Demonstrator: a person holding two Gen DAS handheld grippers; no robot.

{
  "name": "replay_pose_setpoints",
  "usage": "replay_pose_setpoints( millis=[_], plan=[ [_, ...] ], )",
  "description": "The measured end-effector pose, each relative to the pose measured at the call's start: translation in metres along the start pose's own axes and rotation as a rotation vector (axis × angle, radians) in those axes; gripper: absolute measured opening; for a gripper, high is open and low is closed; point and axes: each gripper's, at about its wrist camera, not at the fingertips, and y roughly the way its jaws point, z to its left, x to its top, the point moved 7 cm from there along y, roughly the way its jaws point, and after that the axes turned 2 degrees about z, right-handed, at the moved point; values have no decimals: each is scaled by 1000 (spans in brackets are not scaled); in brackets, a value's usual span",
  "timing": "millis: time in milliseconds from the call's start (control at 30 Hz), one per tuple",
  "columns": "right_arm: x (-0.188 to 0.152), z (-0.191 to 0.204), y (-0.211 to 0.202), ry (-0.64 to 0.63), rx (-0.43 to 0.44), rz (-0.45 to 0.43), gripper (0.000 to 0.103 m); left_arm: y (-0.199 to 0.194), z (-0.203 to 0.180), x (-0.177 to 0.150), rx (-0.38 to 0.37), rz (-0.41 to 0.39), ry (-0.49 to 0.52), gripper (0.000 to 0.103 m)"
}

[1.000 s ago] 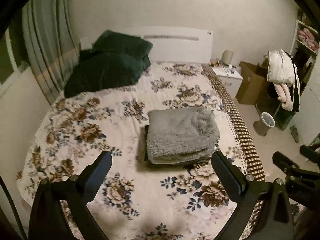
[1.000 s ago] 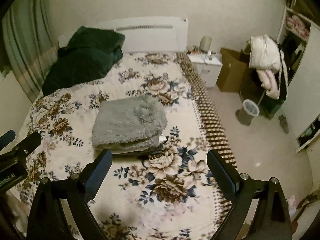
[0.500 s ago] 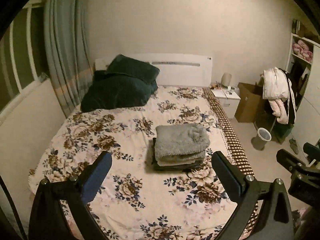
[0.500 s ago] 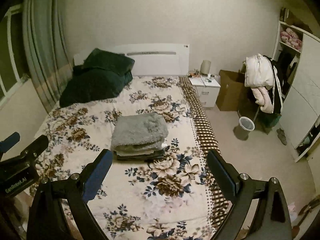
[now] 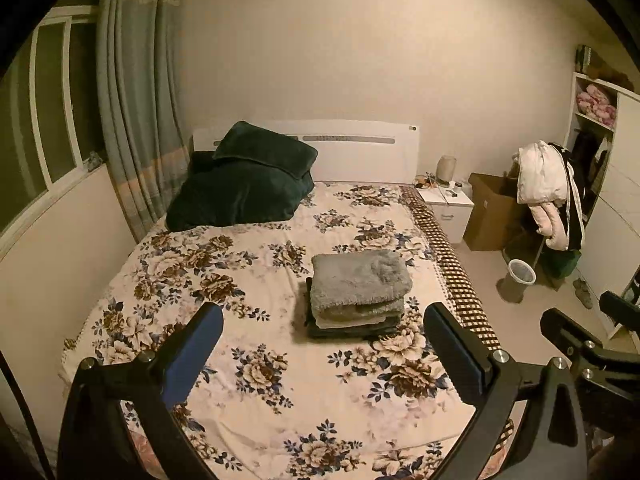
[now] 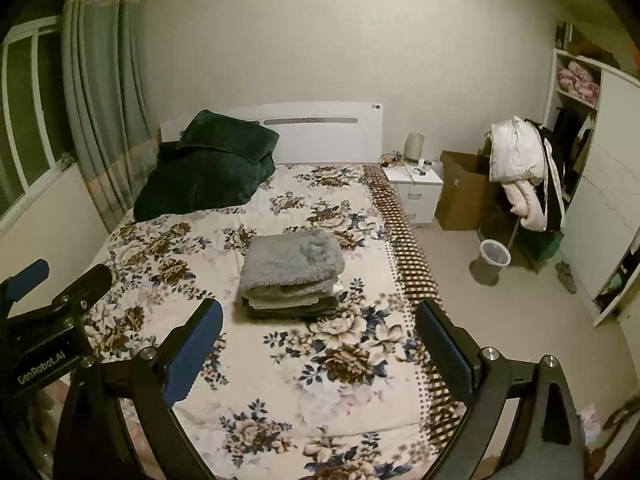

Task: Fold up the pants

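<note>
Item: folded pants point(image 5: 358, 280), grey and fluffy, topmost on a small stack of clothes point(image 5: 352, 322) on the bed point(image 5: 280, 392), toward its 3 o'clock edge.

Left tool point(image 5: 322, 354): spread wide, empty, held well short of the stack. Right tool point(image 6: 318, 350): likewise.

Step in hand, judged: fold complete; withdraw clear (no brushing the pile, which would skew its edges).

Surroundings: dark green pillows point(image 5: 244, 184) at 11 o'clock; nightstand point(image 5: 446, 204), cardboard box point(image 5: 490, 216), bin point(image 5: 518, 280) at 2 o'clock. Nothing obstructs.
</note>
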Motion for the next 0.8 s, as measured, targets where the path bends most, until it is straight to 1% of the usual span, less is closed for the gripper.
replay_pose_setpoints(
  millis=[100,233,400,467,567,600,800],
  plan=[
    [1,-2,10,12,-11,1,99,6,1,-1,1,10,-10,103],
    [7,-4,27,12,-39,-15,99,16,2,0,13,-2,-13,103],
    [18,-3,57,7,-47,-21,99,39,5,2,46,7,-9,103],
    [23,-2,70,3,-59,-25,100,49,5,2,44,10,-14,103],
    [27,-1,94,3,-66,-13,100,63,6,2,48,17,-14,103],
    [28,-1,102,0,-69,-5,100,68,6,2,64,19,-9,103],
    [30,-1,146,-8,-78,24,100,94,7,-2,86,48,-13,103]
  ],
)
